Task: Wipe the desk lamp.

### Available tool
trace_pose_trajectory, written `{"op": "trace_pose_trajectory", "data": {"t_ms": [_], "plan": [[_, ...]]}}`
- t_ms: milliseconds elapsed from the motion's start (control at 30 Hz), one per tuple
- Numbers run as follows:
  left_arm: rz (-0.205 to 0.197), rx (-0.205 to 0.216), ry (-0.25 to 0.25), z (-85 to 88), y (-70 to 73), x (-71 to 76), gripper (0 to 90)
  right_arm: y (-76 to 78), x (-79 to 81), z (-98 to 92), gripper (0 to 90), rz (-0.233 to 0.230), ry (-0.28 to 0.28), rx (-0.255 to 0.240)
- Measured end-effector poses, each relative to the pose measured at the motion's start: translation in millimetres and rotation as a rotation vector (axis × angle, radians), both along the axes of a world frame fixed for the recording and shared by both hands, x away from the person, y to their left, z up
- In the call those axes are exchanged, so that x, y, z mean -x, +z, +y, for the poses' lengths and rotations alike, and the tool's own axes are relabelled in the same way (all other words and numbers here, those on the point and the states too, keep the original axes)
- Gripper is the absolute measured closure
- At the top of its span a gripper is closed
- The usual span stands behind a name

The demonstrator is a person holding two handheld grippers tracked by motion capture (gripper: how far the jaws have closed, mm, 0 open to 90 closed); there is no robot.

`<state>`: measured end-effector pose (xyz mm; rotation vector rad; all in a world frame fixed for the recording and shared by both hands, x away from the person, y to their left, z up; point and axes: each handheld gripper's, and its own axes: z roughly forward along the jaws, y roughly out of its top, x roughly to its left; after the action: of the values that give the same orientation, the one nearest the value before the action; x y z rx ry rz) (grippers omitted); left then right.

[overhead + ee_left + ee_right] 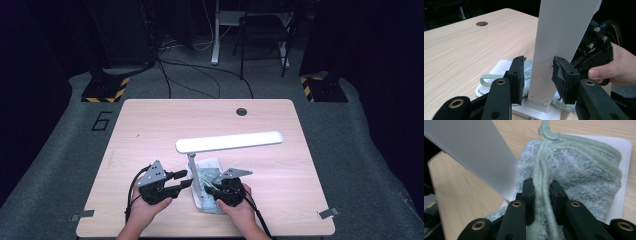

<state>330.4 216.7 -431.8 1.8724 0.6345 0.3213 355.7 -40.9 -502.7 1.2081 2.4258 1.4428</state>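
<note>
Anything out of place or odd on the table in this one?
Yes: a grey-green towel lies bunched on the white base of the desk lamp, an unusual spot for it. The right hand-held gripper pinches its green hem, while the left hand-held gripper straddles the lamp's upright post. The left gripper's pads look frayed.

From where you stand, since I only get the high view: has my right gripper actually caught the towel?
Observer: Yes. In the right gripper view the right gripper has its jaws shut on the towel, by its green hem.
Operator: Is the left gripper clamped on the lamp post?
Observer: No. The left gripper view shows its jaws straddling the lamp post, with a gap beside one pad.
Operator: What is the towel lying on?
Observer: The lamp's white base, which shows beyond the towel's far edge.
</note>
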Motion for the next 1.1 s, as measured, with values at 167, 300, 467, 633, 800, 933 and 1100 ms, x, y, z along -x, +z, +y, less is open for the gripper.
{"op": "trace_pose_trajectory", "data": {"t_ms": [167,300,467,633,800,933,1100], "plan": [[-0.001,-0.001,-0.003,0.7,0.9,0.1,61.5,13.6,0.9,0.5,77.7,0.051,0.019,-0.086],[0.0,-0.007,-0.003,0.8,1.4,0.5,61.4,18.0,0.8,-0.7,77.6,0.038,0.035,-0.093],[0.019,-0.019,0.004,1.9,-0.7,0.1,61.4,33.1,4.4,-1.9,77.5,0.007,0.022,-0.148],[0.024,-0.036,0.005,1.1,-3.4,-1.0,61.6,55.9,9.0,-3.5,77.2,-0.042,0.009,-0.197],[0.036,-0.038,0.002,-1.1,-5.4,-0.5,61.7,64.5,11.3,-2.4,77.1,-0.077,0.013,-0.179],[0.031,-0.044,-0.002,-0.4,-6.0,-1.6,61.7,53.0,9.3,-3.6,77.0,-0.047,0.008,-0.197],[0.045,-0.05,-0.003,-1.3,-10.2,-2.8,61.7,31.5,8.5,-2.0,77.0,-0.009,0.001,-0.13]]}}
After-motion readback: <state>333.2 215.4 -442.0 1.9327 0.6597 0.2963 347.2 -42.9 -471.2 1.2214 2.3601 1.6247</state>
